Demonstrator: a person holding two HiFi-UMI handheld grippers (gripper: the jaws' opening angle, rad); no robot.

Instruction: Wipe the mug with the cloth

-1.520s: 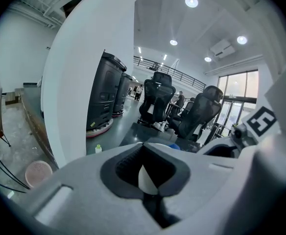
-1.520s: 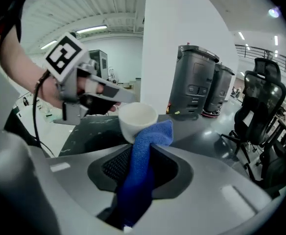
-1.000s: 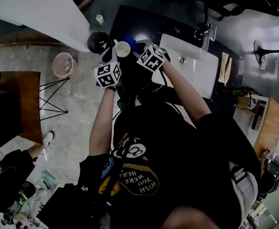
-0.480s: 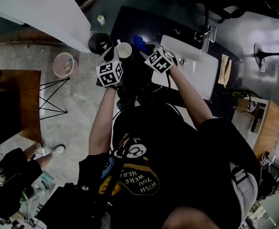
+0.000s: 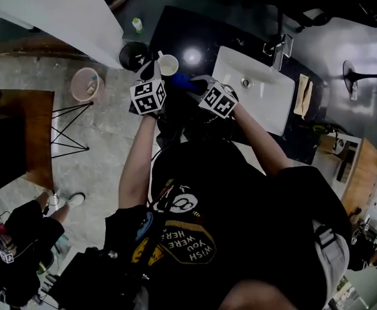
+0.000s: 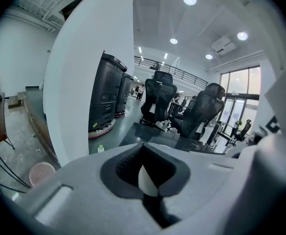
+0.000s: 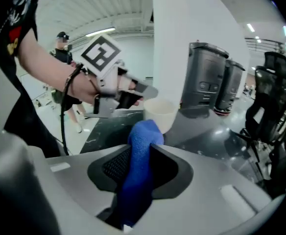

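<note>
The white mug (image 5: 168, 64) hangs above the dark counter (image 5: 204, 34), held at its side by my left gripper (image 5: 157, 73). In the left gripper view only a white sliver of the mug (image 6: 148, 180) shows between the closed jaws of that gripper (image 6: 148, 186). My right gripper (image 5: 192, 86) is shut on a blue cloth (image 5: 181, 81), just to the near right of the mug. In the right gripper view the cloth (image 7: 139, 155) stands up from that gripper (image 7: 137, 173), and its tip reaches the mug (image 7: 158, 112). I cannot tell if they touch.
A white sink basin (image 5: 269, 102) with a faucet (image 5: 277, 44) sits right of the grippers. A black bin (image 5: 132, 55), a pink basket (image 5: 86, 86) and a small bottle (image 5: 135, 24) stand at the left by a white pillar (image 5: 59, 11). Another person (image 5: 20, 237) is at lower left.
My right gripper has drawn the blue cloth back from the mug's far right side to its near side. The left gripper and mug have shifted only slightly.
</note>
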